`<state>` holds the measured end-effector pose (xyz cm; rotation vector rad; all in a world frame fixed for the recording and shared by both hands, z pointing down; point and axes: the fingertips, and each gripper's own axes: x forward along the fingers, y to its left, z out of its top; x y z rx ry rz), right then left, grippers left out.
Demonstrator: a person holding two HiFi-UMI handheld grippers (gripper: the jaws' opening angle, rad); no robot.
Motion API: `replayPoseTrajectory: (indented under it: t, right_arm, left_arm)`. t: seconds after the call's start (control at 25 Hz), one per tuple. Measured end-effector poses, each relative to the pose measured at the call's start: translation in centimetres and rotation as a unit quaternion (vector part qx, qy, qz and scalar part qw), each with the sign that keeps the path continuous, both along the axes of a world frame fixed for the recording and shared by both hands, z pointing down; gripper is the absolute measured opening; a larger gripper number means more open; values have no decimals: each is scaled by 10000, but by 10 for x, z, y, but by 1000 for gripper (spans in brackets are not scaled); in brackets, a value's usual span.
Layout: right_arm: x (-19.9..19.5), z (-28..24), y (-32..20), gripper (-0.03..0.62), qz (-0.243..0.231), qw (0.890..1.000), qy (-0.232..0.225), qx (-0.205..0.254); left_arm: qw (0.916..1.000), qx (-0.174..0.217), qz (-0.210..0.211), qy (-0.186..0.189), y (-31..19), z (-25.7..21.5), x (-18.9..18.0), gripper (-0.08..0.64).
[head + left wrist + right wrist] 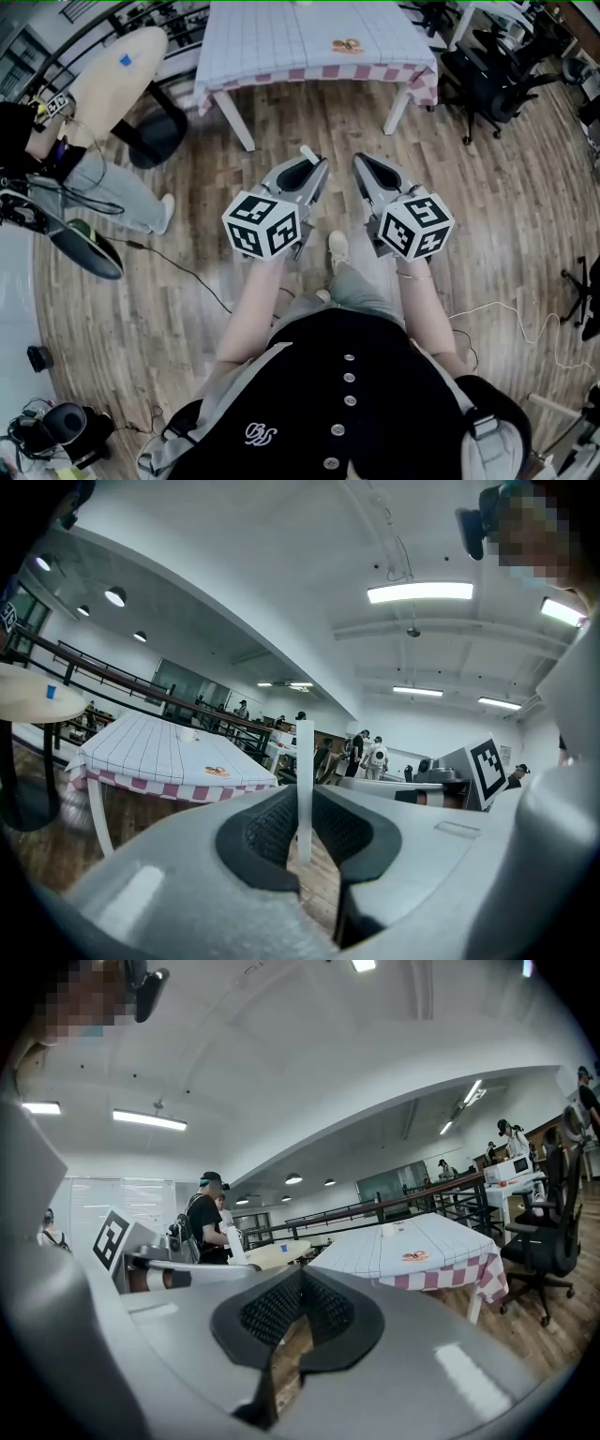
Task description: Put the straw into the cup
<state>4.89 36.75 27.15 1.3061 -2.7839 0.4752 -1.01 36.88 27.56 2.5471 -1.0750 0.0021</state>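
A white straw (305,761) stands upright between the pads of my left gripper (305,803), which is shut on it. In the head view its tip (307,153) pokes out past the left gripper (314,167). My right gripper (362,163) is held beside the left one, level with it; its jaws meet at the tips with nothing between them (302,1283). Both point toward a table with a grid-pattern cloth (281,37), some way ahead across the wooden floor. A small white cup (187,734) stands on that table, also visible in the right gripper view (389,1229).
A round pale table (112,70) and a seated person (84,178) are at the left. Black office chairs (497,75) stand at the right. Cables trail over the floor (178,267). An orange patch (347,44) lies on the cloth. Other people stand far back.
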Motion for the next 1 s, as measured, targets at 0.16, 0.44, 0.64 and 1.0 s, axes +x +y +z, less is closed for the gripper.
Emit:
replayPoseTrajectory:
  t: [0.16,0.44,0.64,1.0]
  right_arm:
    - [-5,12,-42,0,-1,9998,195,-29]
    - [-9,15,-148,0,-249,9995,199,12]
    - [-14,17,-208,0,-701,9970,311,-130]
    - [9,38,-294,0,-747,9959,357,-369]
  left_arm:
    - [10000,22,-71,-34,-43,8,-3,44]
    - [9996,126,-221,-86,-145,8,-9,44]
    - [9984,131,-542,0,-213,1,-6,44]
    - [9991,-46,-431,24,-295,16,18,44]
